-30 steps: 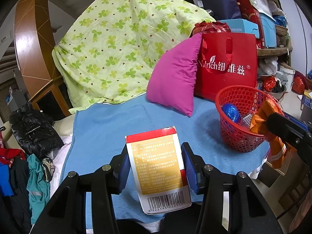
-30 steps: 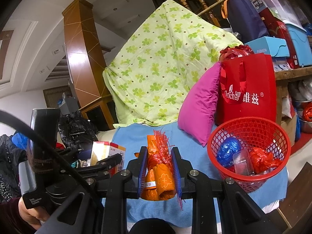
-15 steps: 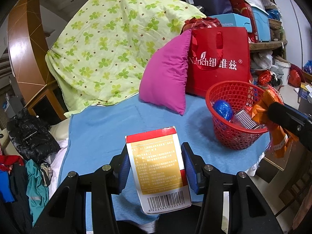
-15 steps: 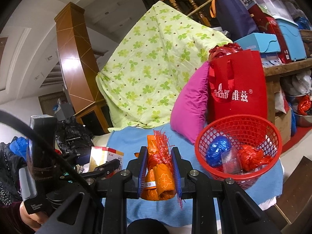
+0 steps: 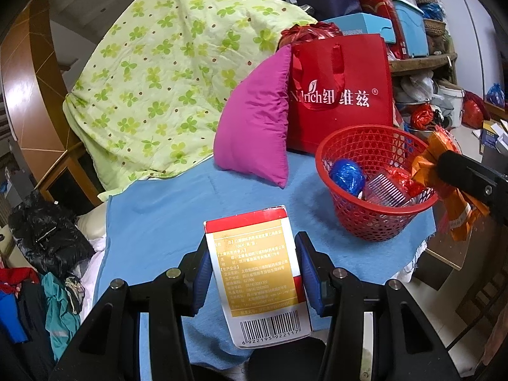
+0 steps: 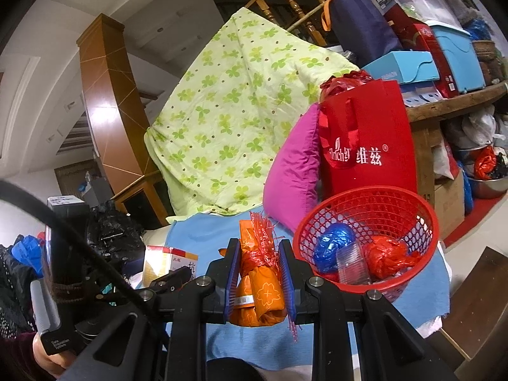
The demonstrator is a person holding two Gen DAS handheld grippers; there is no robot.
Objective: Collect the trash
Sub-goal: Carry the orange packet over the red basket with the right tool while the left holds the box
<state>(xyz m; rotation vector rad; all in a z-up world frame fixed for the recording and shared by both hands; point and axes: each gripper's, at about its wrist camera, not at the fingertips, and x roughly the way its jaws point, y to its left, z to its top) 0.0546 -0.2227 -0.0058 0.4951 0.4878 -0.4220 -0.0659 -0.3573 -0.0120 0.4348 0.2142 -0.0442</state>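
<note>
My left gripper is shut on a white, gold and red carton with a barcode, held over the blue cloth. In the right wrist view my right gripper is shut on an orange wrapper tied with red plastic. The red mesh basket stands ahead and to the right on the cloth, holding a blue foil ball, a clear plastic tray and red wrappers. In the left wrist view the orange wrapper hangs at the basket's right rim. In the right wrist view the basket is just right of my fingers.
A blue cloth covers the surface. A magenta pillow and a red gift bag stand behind the basket, with a green clover quilt further back. Dark clothes lie at left. Cluttered shelves fill the right.
Both grippers have moved forward and rightward, so the basket is larger and nearer the middle of both views. Both grips are unchanged.
</note>
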